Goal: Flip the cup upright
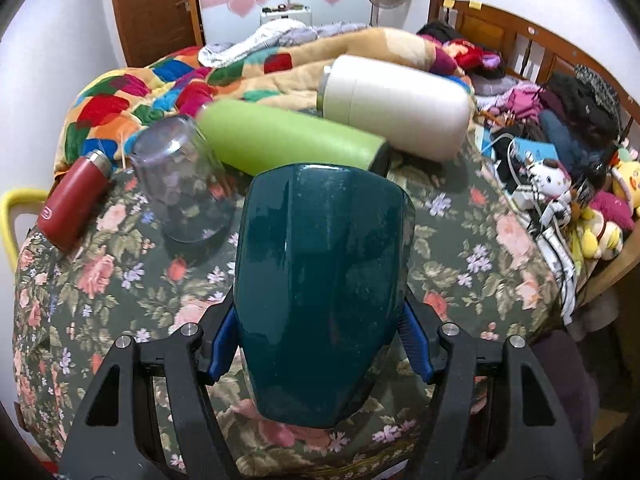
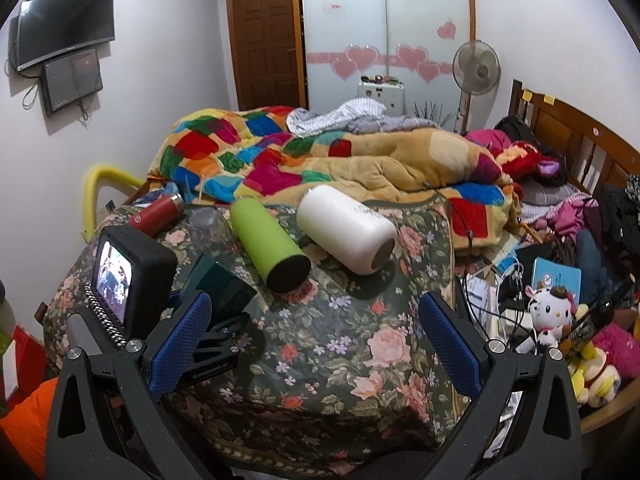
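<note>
Cup, dark teal, glossy (image 1: 324, 292): pinched between the blue pads (image 1: 414, 344) of the left gripper (image 1: 320, 344), one pad on each flank. Position: centre of the left wrist view, filling it from 12 to 6 o'clock. In the right wrist view the same cup (image 2: 220, 280) sits at 9 o'clock, tilted. Which end is the mouth cannot be told from either view; no opening shows.

Left gripper, seen from the right wrist camera (image 2: 208, 344): black body with its small screen, at 8 to 9 o'clock, low over the floral bedspread (image 1: 460, 248).

Right gripper (image 2: 316, 344): tongs spread wide, nothing between them, only bedspread beyond. Idle.

Other items on the bedspread, listed by left wrist view:
- Clear glass tumbler (image 1: 180, 184), 10 o'clock, standing mouth down as far as can be judged.
- Red flask (image 1: 74, 196), 9 o'clock, lying on its side.
- Lime green bottle (image 1: 288, 140), 12 o'clock, lying on its side.
- Cream white bottle (image 1: 396, 108), 1 o'clock, lying on its side, just beside the green one.

Task status, judged: grasp secured; cup appears mid-turn, neither resting flat nor standing. Remaining: complete the rotation, set it base down on the bedspread, release. Soft bedding may let it tip.
</note>
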Action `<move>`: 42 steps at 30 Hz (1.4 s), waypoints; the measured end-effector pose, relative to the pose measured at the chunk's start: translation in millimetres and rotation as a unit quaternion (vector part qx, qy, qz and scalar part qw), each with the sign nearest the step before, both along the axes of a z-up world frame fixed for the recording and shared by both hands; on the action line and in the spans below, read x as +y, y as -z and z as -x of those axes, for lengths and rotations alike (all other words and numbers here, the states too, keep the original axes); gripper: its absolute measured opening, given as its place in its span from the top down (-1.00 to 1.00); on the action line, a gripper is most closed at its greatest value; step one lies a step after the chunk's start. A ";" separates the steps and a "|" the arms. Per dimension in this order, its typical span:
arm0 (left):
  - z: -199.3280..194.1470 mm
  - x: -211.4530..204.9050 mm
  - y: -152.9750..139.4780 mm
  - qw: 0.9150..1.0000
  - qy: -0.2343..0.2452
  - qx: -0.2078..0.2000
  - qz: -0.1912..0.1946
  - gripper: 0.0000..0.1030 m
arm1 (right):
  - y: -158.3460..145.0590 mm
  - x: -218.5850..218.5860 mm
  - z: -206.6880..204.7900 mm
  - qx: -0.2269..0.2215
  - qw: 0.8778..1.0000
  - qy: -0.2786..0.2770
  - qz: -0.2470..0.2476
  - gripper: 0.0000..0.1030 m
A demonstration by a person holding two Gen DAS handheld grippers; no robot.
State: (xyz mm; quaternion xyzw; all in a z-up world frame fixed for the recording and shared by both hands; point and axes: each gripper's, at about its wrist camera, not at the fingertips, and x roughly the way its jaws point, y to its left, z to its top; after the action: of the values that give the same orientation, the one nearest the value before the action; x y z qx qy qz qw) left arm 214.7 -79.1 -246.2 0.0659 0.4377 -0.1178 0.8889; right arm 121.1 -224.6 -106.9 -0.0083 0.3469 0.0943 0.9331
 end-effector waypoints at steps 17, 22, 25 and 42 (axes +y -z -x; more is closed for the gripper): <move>-11.8 -6.3 21.5 1.000 0.007 0.017 -0.017 -0.33 | 12.7 2.8 -11.0 0.028 1.000 -0.001 0.003 -1.00; -12.8 -4.7 20.7 0.999 0.002 0.030 -0.019 -0.40 | 10.1 5.9 -7.8 0.025 1.000 -0.005 0.008 -1.00; -9.2 -4.8 17.7 0.999 0.004 0.030 -0.022 -0.58 | 6.5 7.1 -4.3 0.022 1.000 -0.006 0.010 -1.00; 41.3 47.3 -31.7 0.998 -0.060 -0.018 -0.008 -0.88 | -7.9 23.9 13.2 -0.005 0.999 -0.005 0.033 -1.00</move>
State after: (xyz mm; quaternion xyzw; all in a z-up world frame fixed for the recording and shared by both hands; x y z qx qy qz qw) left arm 173.4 -31.7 -214.5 0.0488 0.4254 -0.0600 0.9017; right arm 107.9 -200.7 -99.1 -0.0416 0.3447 0.0871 0.9337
